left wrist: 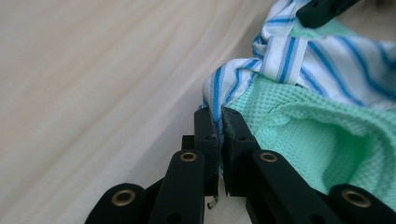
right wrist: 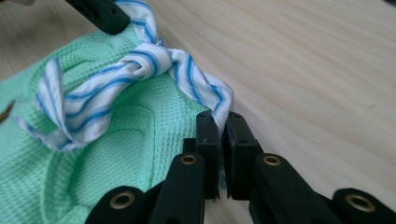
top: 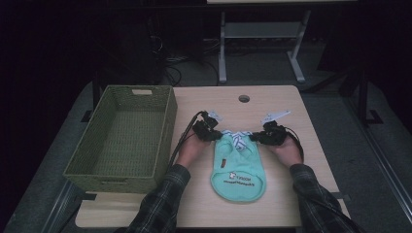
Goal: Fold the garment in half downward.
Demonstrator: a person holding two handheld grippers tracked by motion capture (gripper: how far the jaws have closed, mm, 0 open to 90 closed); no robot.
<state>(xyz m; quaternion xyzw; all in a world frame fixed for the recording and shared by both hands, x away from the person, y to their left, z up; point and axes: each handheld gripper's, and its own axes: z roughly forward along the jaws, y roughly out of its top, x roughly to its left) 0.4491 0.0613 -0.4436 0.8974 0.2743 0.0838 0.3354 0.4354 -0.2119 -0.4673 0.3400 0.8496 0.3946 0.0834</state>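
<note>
One mint-green bib (top: 238, 167) flat on desk (top: 282, 204), near edge. One wicker basket (top: 124, 138) at left. Two grippers: left gripper (top: 210, 131), right gripper (top: 262, 136), jaws each pinching striped trim (left wrist: 280, 60). Gripper views reveal trim's knot (right wrist: 140, 63); high view, bib's printed logo.

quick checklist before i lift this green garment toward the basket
1. Left gripper pinching the striped trim: ok.
2. Right gripper pinching the trim's other corner: ok.
3. Green garment flat on the table, nothing lying on it: ok.
4. Woven basket open, nothing inside: ok.
5. How deep the fabric sits in the jaws: cannot tell.
</note>
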